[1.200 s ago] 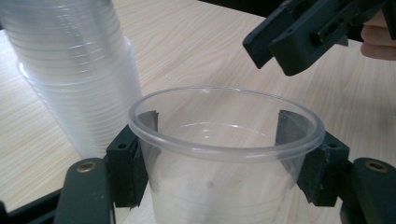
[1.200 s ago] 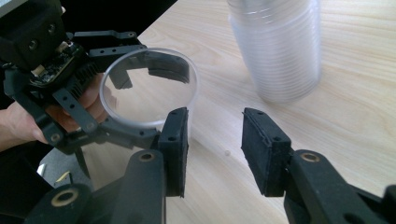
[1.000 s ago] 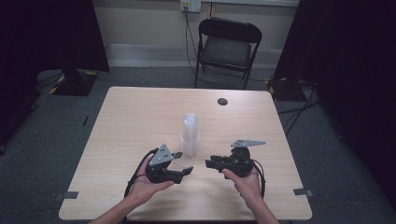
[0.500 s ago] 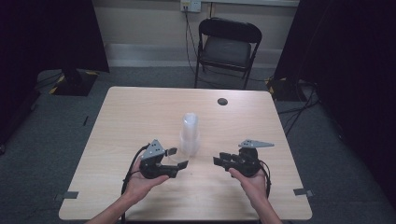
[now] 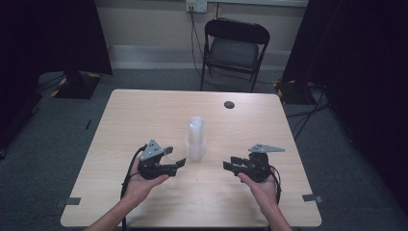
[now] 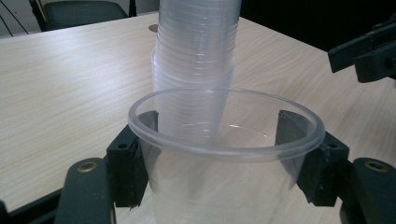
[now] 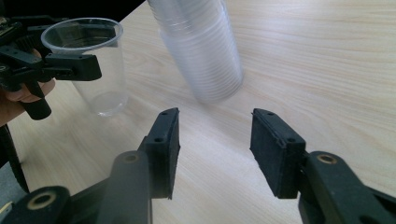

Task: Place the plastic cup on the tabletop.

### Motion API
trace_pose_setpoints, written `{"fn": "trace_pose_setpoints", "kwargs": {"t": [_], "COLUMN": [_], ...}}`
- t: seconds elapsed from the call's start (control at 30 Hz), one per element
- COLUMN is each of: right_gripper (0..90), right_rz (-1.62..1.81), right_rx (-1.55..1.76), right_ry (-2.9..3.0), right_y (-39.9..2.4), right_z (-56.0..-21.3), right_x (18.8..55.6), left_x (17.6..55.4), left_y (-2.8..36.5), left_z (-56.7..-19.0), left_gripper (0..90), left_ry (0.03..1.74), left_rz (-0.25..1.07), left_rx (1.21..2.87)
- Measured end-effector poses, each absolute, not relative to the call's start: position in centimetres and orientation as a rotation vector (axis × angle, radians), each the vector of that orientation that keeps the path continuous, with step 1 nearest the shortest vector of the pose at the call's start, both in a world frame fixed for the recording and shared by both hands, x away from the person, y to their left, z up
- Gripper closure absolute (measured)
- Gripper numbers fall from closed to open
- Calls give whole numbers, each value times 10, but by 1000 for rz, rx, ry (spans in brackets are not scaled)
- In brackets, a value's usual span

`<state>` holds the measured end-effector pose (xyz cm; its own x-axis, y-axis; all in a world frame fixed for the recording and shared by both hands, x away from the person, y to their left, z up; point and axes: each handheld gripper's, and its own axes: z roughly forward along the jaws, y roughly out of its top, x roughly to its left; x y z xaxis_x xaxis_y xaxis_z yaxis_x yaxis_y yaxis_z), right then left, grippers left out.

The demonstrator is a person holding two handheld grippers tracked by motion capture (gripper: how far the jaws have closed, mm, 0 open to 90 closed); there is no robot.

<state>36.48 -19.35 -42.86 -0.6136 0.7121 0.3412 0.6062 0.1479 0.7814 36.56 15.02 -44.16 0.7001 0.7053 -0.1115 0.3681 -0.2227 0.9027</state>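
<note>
A tall stack of clear plastic cups (image 5: 196, 137) stands upright at the middle of the light wooden table (image 5: 144, 110). My left gripper (image 5: 177, 161), just left of the stack, is shut on a single clear cup (image 6: 224, 154), its pads pressing on the cup's sides below the rim. The right gripper view shows that cup (image 7: 91, 65) in the left gripper (image 7: 70, 53), beside the stack (image 7: 205, 51). My right gripper (image 7: 215, 151) is open on the stack's right. Its jaws have just been opening and nothing is between them. It also appears in the high view (image 5: 230, 166).
A small dark round object (image 5: 229, 104) lies near the table's far edge. A black folding chair (image 5: 234, 48) stands behind the table. Cables run over the grey floor at the right. Bare tabletop lies around the stack.
My left gripper has moved left, away from the stack, with the single cup in it. The right gripper's jaws stand wider apart and it has drawn slightly right.
</note>
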Motion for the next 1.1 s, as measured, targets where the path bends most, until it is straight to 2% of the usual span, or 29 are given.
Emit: {"fn": "trace_pose_setpoints", "kwargs": {"t": [0.2, 0.4, 0.67, 0.7, 0.77, 0.9, 1.0, 1.07, 1.1], "right_gripper": [456, 436, 414, 406, 404, 401, 399, 399, 398], "right_rz": [1440, 1431, 1399, 1374, 1377, 1389, 1370, 1358, 1356], "right_rx": [1346, 1351, 1334, 1329, 1326, 1322, 1328, 1336, 1345], "right_ry": [2277, 2266, 2285, 2310, 2309, 2301, 2326, 2333, 2329], "right_y": [-195, -197, -198, -198, -201, -205, -207, -209, -211], "right_z": [-428, -426, -425, -425, -423, -426, -433, -437, -439], "right_x": [365, 364, 362, 362, 360, 354, 348, 345, 345], "left_x": [368, 377, 397, 401, 405, 417, 428, 433, 436], "left_y": [155, 164, 173, 173, 173, 179, 180, 182, 182], "left_z": [-440, -435, -430, -431, -433, -432, -428, -427, -425], "left_gripper": [310, 304, 304, 302, 298, 299, 299, 299, 299], "left_ry": [864, 837, 846, 839, 840, 864, 886, 905, 919], "left_rz": [434, 509, 527, 494, 562, 589, 586, 602, 594], "left_rx": [1822, 1828, 1791, 1829, 1882, 1815, 1836, 1755, 1766]}}
